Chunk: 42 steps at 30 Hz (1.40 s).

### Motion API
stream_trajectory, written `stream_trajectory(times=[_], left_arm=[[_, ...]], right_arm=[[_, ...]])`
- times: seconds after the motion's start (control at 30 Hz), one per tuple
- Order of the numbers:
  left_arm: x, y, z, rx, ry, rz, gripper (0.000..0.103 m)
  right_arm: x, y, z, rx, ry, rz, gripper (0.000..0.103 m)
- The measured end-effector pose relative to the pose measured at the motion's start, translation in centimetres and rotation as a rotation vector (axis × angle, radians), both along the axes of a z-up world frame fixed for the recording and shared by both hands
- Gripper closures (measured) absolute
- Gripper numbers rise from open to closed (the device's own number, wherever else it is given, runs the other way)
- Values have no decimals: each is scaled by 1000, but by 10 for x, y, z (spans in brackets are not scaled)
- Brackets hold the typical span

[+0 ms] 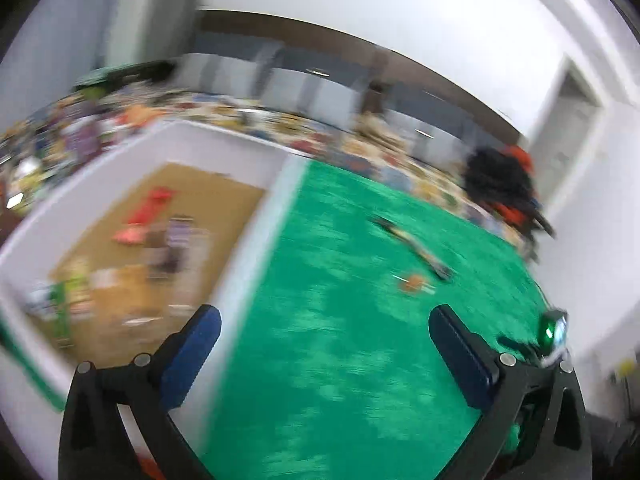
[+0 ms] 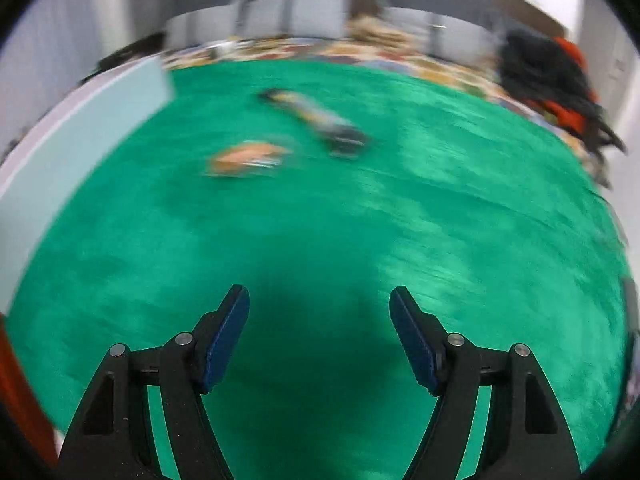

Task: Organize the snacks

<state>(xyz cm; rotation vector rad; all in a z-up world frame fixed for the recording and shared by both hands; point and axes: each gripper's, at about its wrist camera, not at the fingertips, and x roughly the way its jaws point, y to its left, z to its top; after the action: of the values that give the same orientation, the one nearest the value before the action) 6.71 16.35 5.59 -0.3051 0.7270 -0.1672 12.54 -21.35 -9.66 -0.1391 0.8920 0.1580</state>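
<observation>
Green cloth [image 2: 320,220] covers the work surface, with a white wall and a strip of patterned floor blurred behind it; both views are smeared by motion, so small print on the packets cannot be read. White box [image 1: 256,148] with a brown cardboard floor sits at the left edge of the cloth, and it holds a number of packets: a red one [image 1: 150,208] toward the far side, purple and dark ones near the middle, green and pale ones at the near corner. Judgement: most of the sorting looks done. Left on the cloth, well apart from the box, are two items: a small orange packet [image 2: 244,158] and, just beyond it, a long dark bar-shaped snack [image 2: 316,120] lying at a slant; the two are near each other but whether they touch I cannot tell. Left gripper [image 1: 324,316] hangs over the box's right wall and the cloth beside it, jaws spread very wide, nothing between them. Right gripper [image 2: 320,296] is over bare cloth at the near edge, pointed toward the two leftover snacks, jaws well apart and empty. Remaining work, as I read it: carry those two into the box. A dark heap with red patches [image 2: 548,80] lies at the far right corner, off the cloth.
</observation>
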Motion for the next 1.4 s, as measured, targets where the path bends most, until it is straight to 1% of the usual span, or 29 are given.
stream_trajectory(times=[0.1,0.13,0.17,0.2,0.27,0.33,0.37,0.4,0.5,0.57,0.67,0.73,0.83,1.4], left_arm=[[31,-58,-30,55,103,-93,0],[41,-76,-47,67,140,-119,0],[46,-87,-57,72,157,-129,0],[56,-103,-74,89,184,-142,0],[68,-122,-93,123,209,-153,0],[79,-137,-110,162,224,-161,0],[85,-144,-116,175,230,-158,0],[91,-149,-120,176,231,-155,0],[109,-153,-134,183,217,-143,0],[119,-156,-142,203,212,-146,0],[132,-158,-155,240,228,-161,0],[130,-160,-159,285,193,-165,0],[127,-164,-162,341,177,-183,0],[128,-165,-164,345,177,-177,0]], right_arm=[[4,-34,0,-32,-10,-68,27],[6,-40,-2,-33,-4,-83,27],[9,-48,-6,-29,7,-103,27],[9,-51,-7,-25,10,-111,27],[11,-54,-9,-19,15,-123,27],[11,-56,-17,-17,17,-125,27],[10,-61,-19,4,1,-123,26],[8,-66,-20,13,-4,-127,24],[7,-71,-22,43,-7,-140,19],[7,-71,-22,42,-3,-139,17],[7,-71,-22,42,-2,-138,16],[8,-70,-22,40,-2,-139,16],[9,-70,-24,40,-2,-140,15],[9,-71,-24,40,-1,-139,15]])
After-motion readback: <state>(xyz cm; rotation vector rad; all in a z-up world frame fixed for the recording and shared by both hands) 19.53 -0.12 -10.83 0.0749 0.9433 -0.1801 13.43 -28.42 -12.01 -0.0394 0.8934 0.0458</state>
